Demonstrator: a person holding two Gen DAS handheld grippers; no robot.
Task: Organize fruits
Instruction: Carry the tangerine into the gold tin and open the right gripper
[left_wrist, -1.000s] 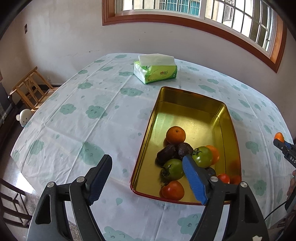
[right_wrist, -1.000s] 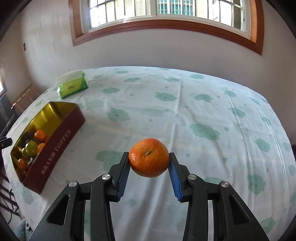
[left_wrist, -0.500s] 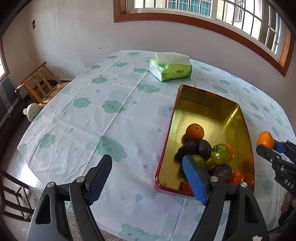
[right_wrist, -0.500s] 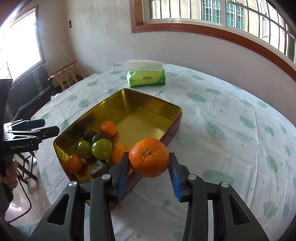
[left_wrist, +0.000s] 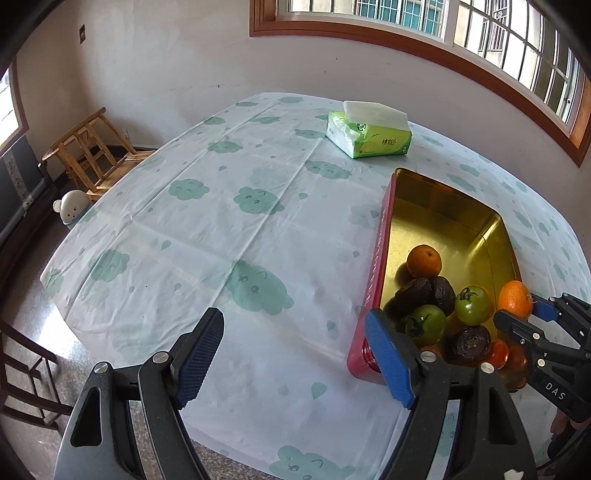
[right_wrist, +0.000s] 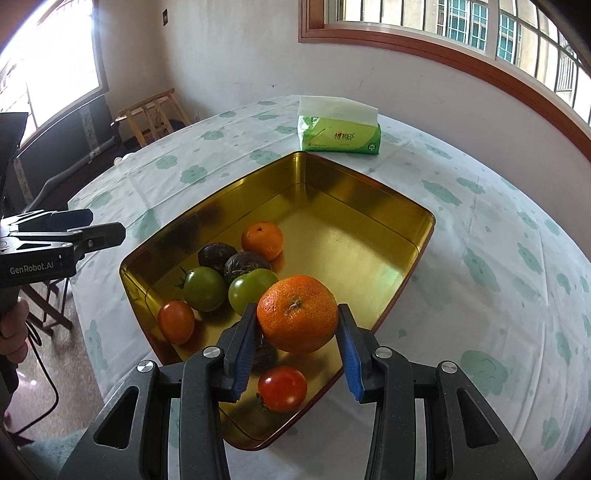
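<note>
Orange-skinned and round, the mandarin (right_wrist: 297, 314) sits clamped between the blue pads of the right gripper (right_wrist: 297, 334), stem end facing the camera. The jaws hold it by its sides, closed only as far as the fruit's width allows. Directly below and ahead of the jaws lies the gold tin (right_wrist: 417, 254), with its occupied end nearest the jaws: two green tomatoes (right_wrist: 205, 288), two red tomatoes (right_wrist: 282, 388), dark wrinkled fruits (right_wrist: 245, 263) and a second mandarin (right_wrist: 262, 240). The far end of the tin, ahead of the jaws, is bare metal.

The left gripper (left_wrist: 293, 354) hangs with jaws wide and nothing between them; the tin lies to the right of its jaws (the right-hand pad overlaps the tin's near corner in view).

The governing relation is vertical: the held mandarin is above the tin's interior, so the right hand is the nearer one. Release probably calls for lowering toward a free patch of floor, since a drop onto the pile could set the fruit rolling.
</note>
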